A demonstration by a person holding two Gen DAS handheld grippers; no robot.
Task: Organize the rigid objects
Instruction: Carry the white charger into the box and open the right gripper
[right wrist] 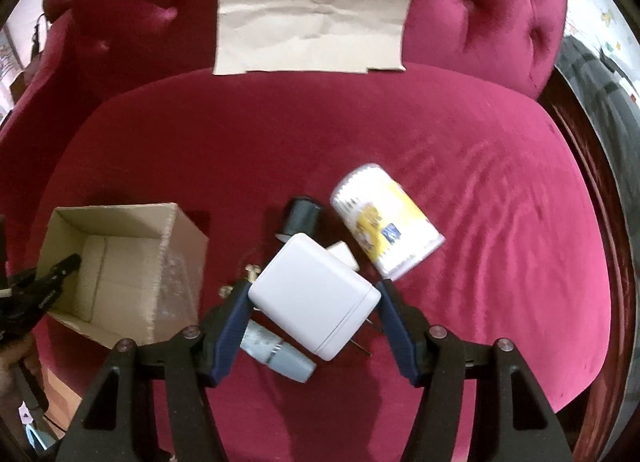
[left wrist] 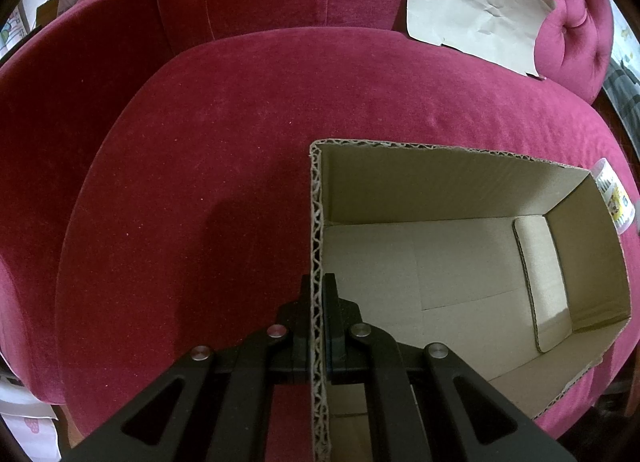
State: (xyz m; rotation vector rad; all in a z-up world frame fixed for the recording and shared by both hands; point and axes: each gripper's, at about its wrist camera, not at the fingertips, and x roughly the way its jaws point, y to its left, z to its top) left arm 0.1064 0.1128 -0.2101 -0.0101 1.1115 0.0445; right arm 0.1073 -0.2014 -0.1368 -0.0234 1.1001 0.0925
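An open cardboard box (left wrist: pixel 460 270) sits on the red velvet seat; it also shows in the right wrist view (right wrist: pixel 120 266). My left gripper (left wrist: pixel 319 282) is shut on the box's near wall, one finger inside, one outside. My right gripper (right wrist: pixel 314 290) holds a white power adapter (right wrist: pixel 316 294) between its blue pads, lifted above the seat. Below it lie a cotton swab tub (right wrist: pixel 386 218), a dark spool (right wrist: pixel 302 216), a small white block (right wrist: pixel 343 253), a pale blue tube (right wrist: pixel 280 354) and small brass bits (right wrist: pixel 251 272).
A creased sheet of brown paper (right wrist: pixel 316 14) leans on the tufted backrest, also in the left wrist view (left wrist: pixel 472 2). The swab tub peeks past the box's far right corner (left wrist: pixel 614 194). The seat edge curves down at the front and right.
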